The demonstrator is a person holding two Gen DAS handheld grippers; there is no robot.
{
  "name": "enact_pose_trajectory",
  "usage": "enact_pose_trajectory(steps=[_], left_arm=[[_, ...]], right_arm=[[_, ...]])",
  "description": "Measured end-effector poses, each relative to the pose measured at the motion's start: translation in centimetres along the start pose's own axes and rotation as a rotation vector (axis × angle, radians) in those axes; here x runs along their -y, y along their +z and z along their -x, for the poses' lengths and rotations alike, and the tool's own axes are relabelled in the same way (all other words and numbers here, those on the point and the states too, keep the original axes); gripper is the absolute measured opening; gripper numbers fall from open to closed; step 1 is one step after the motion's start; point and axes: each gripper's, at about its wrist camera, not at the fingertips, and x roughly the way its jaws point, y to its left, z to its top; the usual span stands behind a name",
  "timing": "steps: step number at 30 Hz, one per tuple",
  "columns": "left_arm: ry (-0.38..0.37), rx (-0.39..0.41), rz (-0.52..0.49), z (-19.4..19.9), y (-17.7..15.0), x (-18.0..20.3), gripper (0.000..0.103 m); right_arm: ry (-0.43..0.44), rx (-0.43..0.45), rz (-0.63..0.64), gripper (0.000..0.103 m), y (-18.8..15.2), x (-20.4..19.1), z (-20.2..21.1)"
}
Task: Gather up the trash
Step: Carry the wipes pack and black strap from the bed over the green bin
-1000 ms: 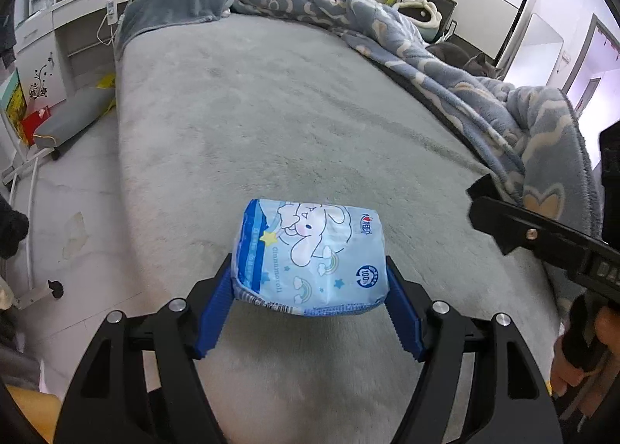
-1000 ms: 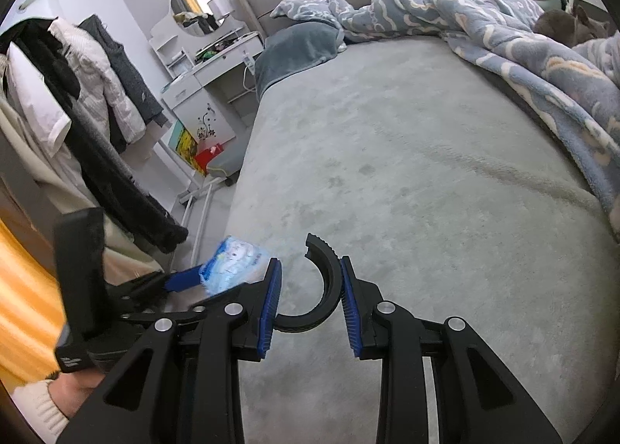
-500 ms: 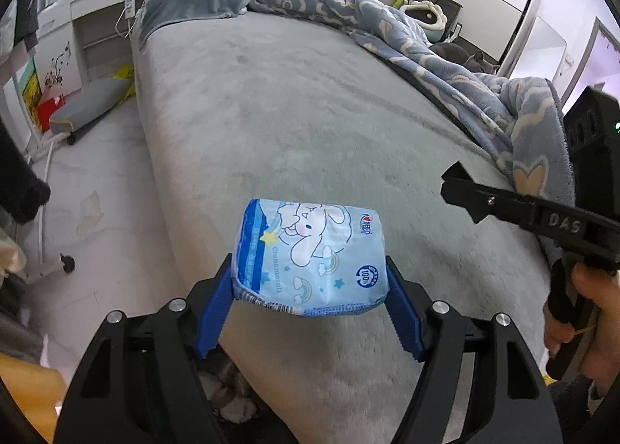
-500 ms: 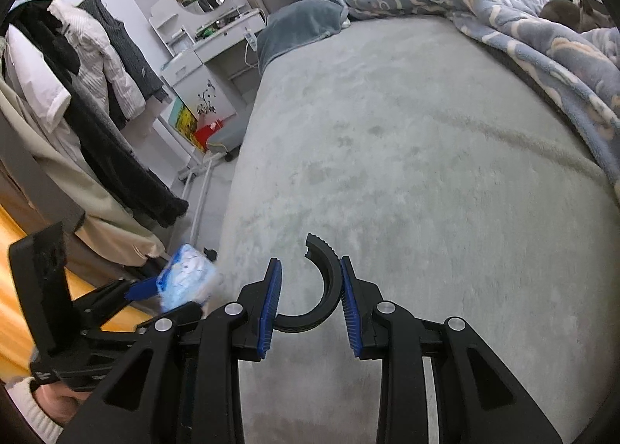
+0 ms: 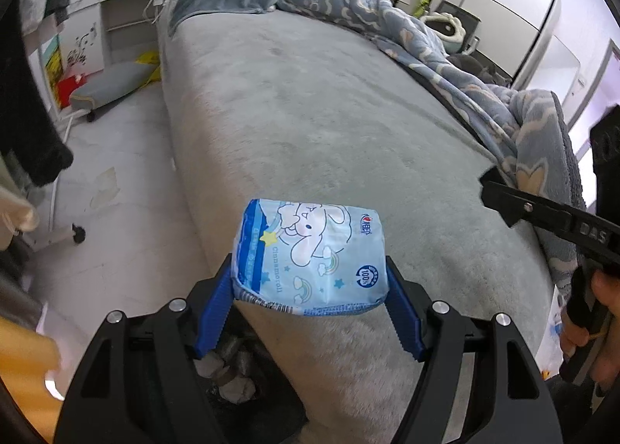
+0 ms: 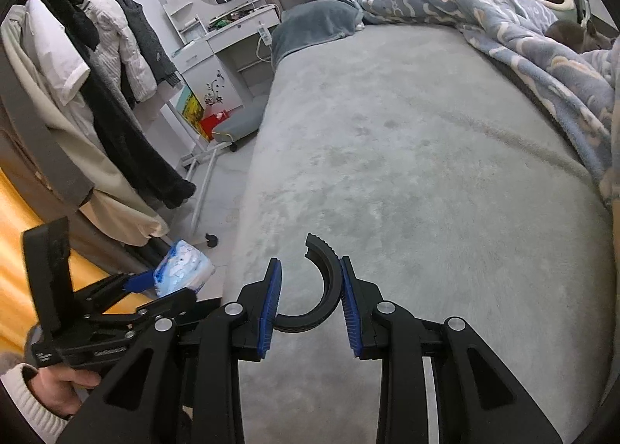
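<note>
My left gripper (image 5: 310, 281) is shut on a light blue tissue pack (image 5: 310, 254) with a cartoon dog print and holds it in the air over the bed's near left corner. The pack also shows in the right wrist view (image 6: 182, 267), left of the bed edge. Below it, crumpled white trash (image 5: 228, 370) lies in a dark bin, partly hidden by the gripper. My right gripper (image 6: 310, 289) is shut on a black curved plastic piece (image 6: 321, 289) and hovers over the grey bed (image 6: 407, 157).
A rumpled blue blanket (image 5: 445, 56) lies along the bed's right side. A clothes rack with coats (image 6: 97, 95) stands at the left. A white dressing table (image 6: 228, 37) and a grey stool (image 5: 108, 83) stand beside the bed head.
My left gripper has carried the tissue pack left, from over the bed to its edge, above the bin. My right gripper has kept its hold and shifted only a little.
</note>
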Motion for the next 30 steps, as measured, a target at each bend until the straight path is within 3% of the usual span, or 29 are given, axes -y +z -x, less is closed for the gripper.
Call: enact_pose_trajectory(steps=[10,18,22,30], left_arm=[[0.023,-0.011,0.099,1.3,-1.8,-3.0,0.074],[0.068,-0.072,0.112,1.1,-3.8,-4.5,0.074],[0.066,-0.098,0.168,0.9,-5.0,-5.9,0.074],[0.091,-0.15,0.219,0.6,-6.3,-8.6,0.074]], right_arm=[[0.017,0.003,0.048,0.031,-3.2,-4.6,1.0],[0.054,0.014,0.022,0.031,-5.3,-7.0,1.2],[0.065,0.009,0.025,0.031,-5.7,-8.4,0.9],[0.07,-0.023,0.083,0.031,-6.3,-11.4,-0.7]])
